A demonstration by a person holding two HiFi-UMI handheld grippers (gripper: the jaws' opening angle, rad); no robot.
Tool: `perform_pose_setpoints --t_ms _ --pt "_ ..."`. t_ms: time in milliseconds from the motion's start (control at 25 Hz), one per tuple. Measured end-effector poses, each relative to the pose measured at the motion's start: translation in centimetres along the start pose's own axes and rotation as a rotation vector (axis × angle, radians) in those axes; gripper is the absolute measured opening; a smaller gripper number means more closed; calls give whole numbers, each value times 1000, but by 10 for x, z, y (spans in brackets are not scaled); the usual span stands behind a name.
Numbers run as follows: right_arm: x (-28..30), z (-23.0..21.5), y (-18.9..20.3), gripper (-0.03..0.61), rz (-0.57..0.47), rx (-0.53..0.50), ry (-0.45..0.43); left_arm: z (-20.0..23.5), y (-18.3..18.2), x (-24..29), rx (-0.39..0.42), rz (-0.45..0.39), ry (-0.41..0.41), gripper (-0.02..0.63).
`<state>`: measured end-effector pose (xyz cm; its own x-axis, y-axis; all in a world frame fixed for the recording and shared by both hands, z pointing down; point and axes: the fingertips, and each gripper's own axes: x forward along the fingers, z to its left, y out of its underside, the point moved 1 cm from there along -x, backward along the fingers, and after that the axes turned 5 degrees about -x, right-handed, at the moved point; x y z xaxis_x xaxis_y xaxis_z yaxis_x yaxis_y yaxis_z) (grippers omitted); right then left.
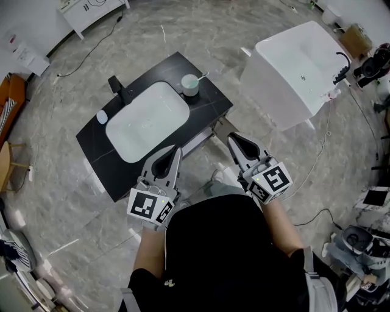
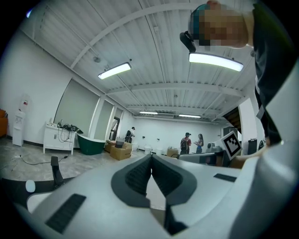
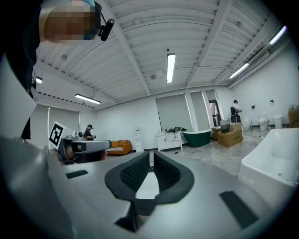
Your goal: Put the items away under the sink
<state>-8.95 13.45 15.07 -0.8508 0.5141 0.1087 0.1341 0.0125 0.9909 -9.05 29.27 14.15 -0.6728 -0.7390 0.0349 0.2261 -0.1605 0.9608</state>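
A black vanity top (image 1: 210,105) holds a white sink basin (image 1: 148,119). On it stand a black faucet (image 1: 120,90), a small white round item (image 1: 102,117) and a grey-green cup with a toothbrush (image 1: 191,84). My left gripper (image 1: 176,150) hovers over the vanity's front edge, shut and empty. My right gripper (image 1: 232,138) is just off the vanity's right front corner, also shut with nothing in it. Both point upward. In the left gripper view the jaws (image 2: 151,157) meet, with the faucet (image 2: 56,170) low at left. The space under the sink is hidden.
A white bathtub (image 1: 298,73) stands to the right of the vanity, also seen in the right gripper view (image 3: 275,161). Cables run across the marble floor (image 1: 329,213). A white cabinet (image 1: 91,9) is far back left, an orange sofa (image 1: 9,100) at left. People stand far off.
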Motion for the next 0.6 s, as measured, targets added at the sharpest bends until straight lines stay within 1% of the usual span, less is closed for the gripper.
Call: perform_pose_setpoints --t_ms 120,280,360,600 --pt "6 -29 2 46 4 22 -25 3 3 26 -14 12 -37 23" --pt "12 -63 3 46 -1 62 -61 9 6 52 -6 24 -129 23" --pt "14 -79 7 46 -1 89 -74 12 10 63 -8 30 -155 23" --pt "23 -112 14 48 13 121 -106 22 18 85 -23 63 -233 23"
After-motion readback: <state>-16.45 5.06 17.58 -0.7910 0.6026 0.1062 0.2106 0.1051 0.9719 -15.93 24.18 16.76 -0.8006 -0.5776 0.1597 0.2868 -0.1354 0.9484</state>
